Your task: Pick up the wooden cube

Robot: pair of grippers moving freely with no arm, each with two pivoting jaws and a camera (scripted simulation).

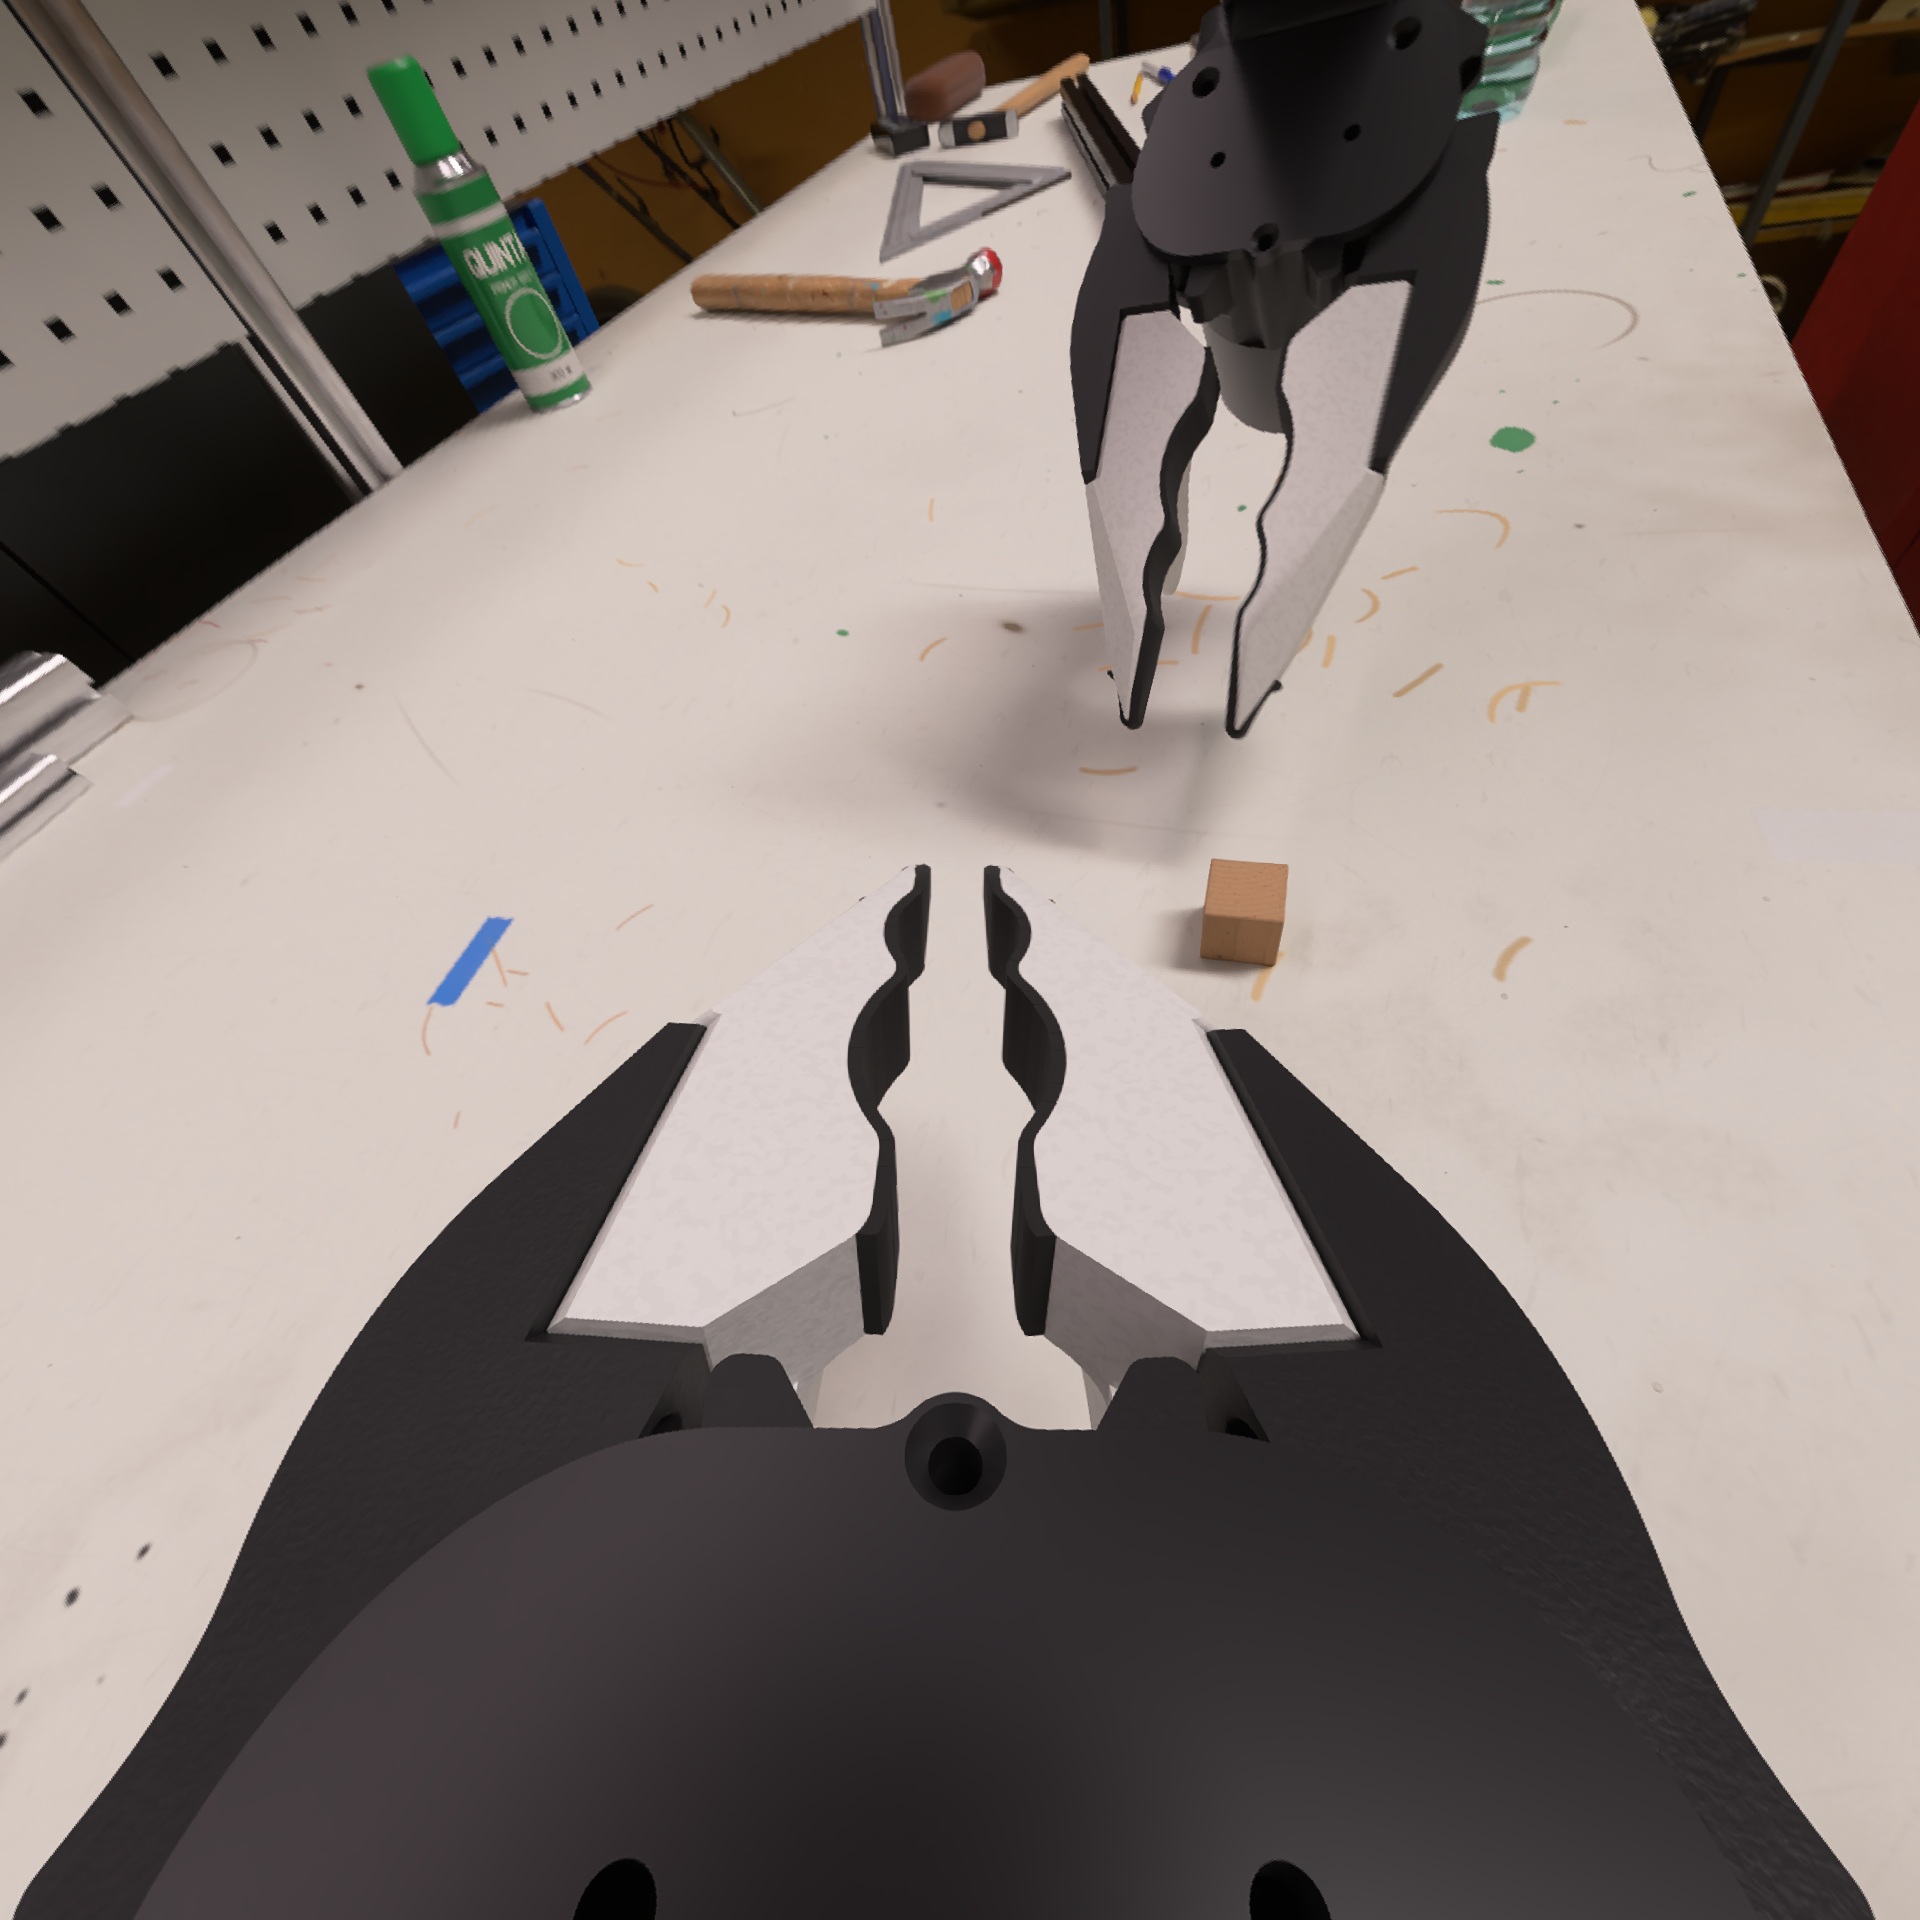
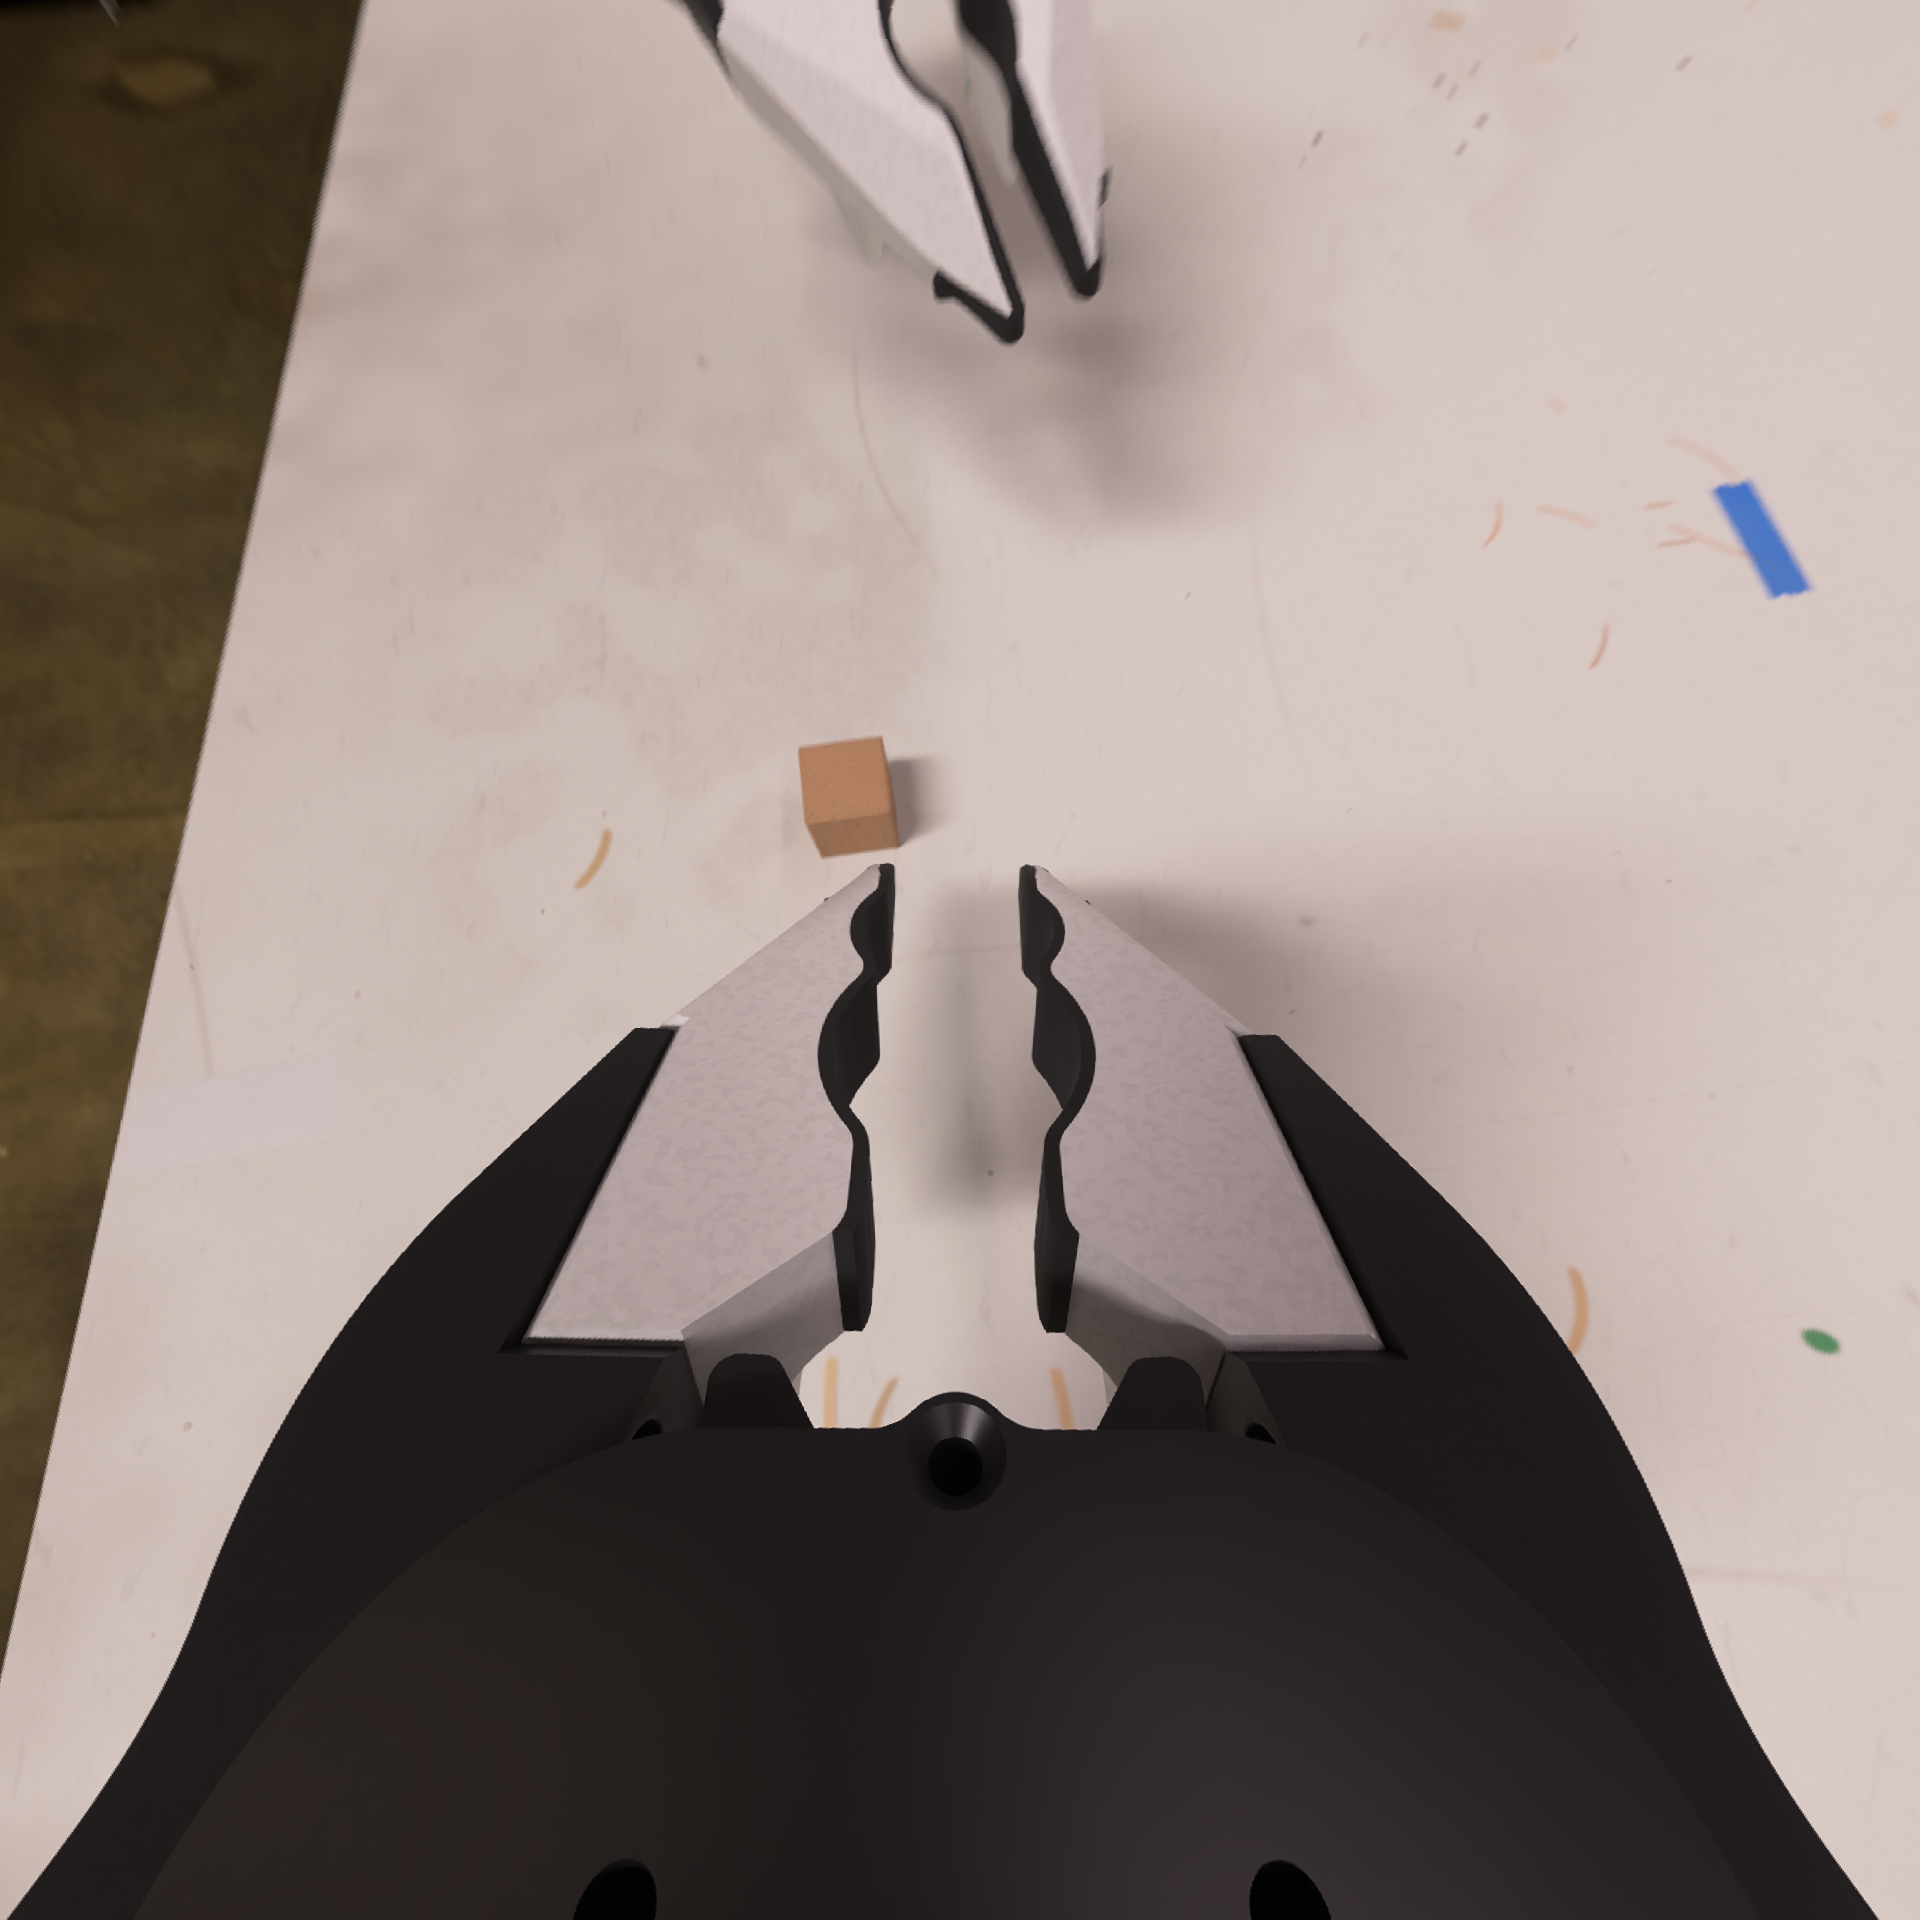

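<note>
The small wooden cube sits on the white table, free of both grippers. In the left wrist view my left gripper is empty, its jaws a narrow gap apart, with the cube just right of its tips. My right gripper hovers beyond the cube, tips pointing down, open and empty. In the right wrist view the cube lies just ahead and left of the right gripper, near its left fingertip. The left gripper shows farther off at the top.
A green spray can, a blue crate, a claw hammer, a grey triangular square and mallets lie at the back. Blue tape marks the table. The table edge runs close to the cube.
</note>
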